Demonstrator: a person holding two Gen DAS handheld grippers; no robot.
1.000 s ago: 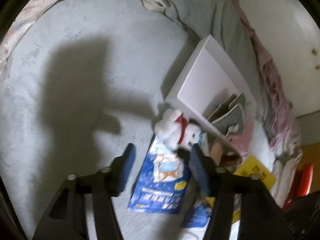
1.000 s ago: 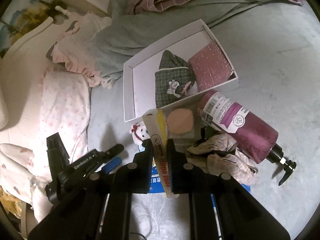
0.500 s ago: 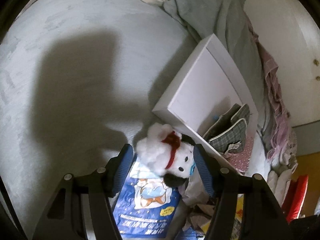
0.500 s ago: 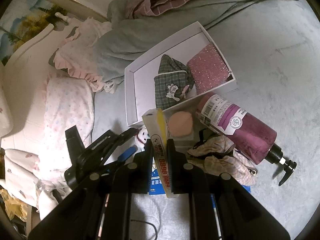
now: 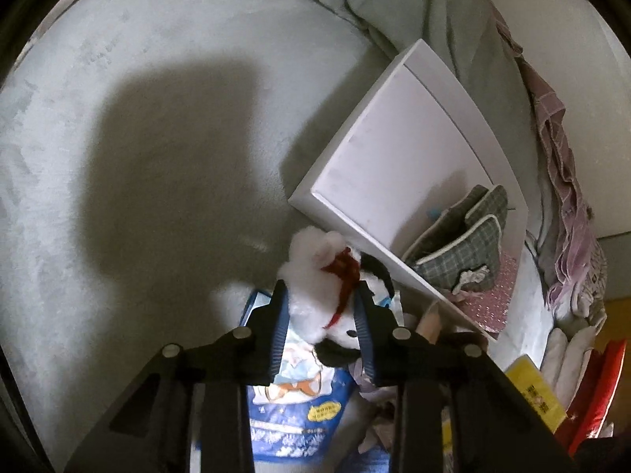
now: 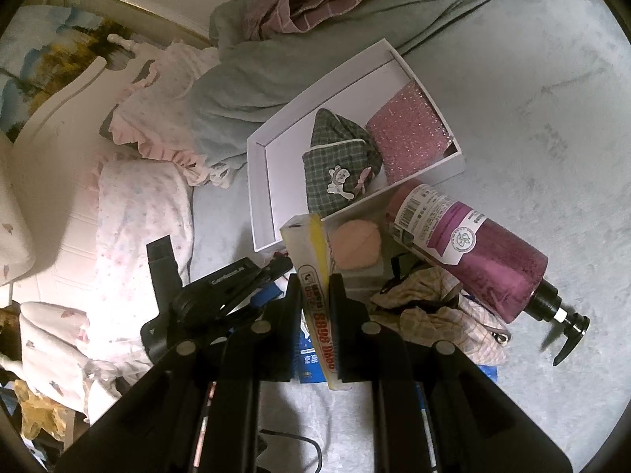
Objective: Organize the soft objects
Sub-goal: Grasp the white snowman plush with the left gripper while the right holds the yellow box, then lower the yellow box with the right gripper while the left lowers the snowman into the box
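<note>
The white plush toy (image 5: 321,295) with a red ribbon at its neck lies between the blue pads of the left gripper (image 5: 321,325), its long axis running up the frame from the dark-eyed face near the gripper's body to the fluffy far end, which points toward the near wall of the white box (image 5: 398,157). The jaws have just been closing and now appear to press the plush on both flanks — the contact itself is partly hidden by fur. Under it lies a blue printed packet (image 5: 292,406) on the grey blanket (image 5: 138,138). The right gripper (image 6: 315,287) is nearly closed, clamped on a yellow-edged flat package (image 6: 311,260) standing upright, just in front of the box holding a green plaid pouch (image 6: 339,169) and pink sparkly pouch (image 6: 410,134); a purple pump bottle (image 6: 473,252) lies beside it.
</note>
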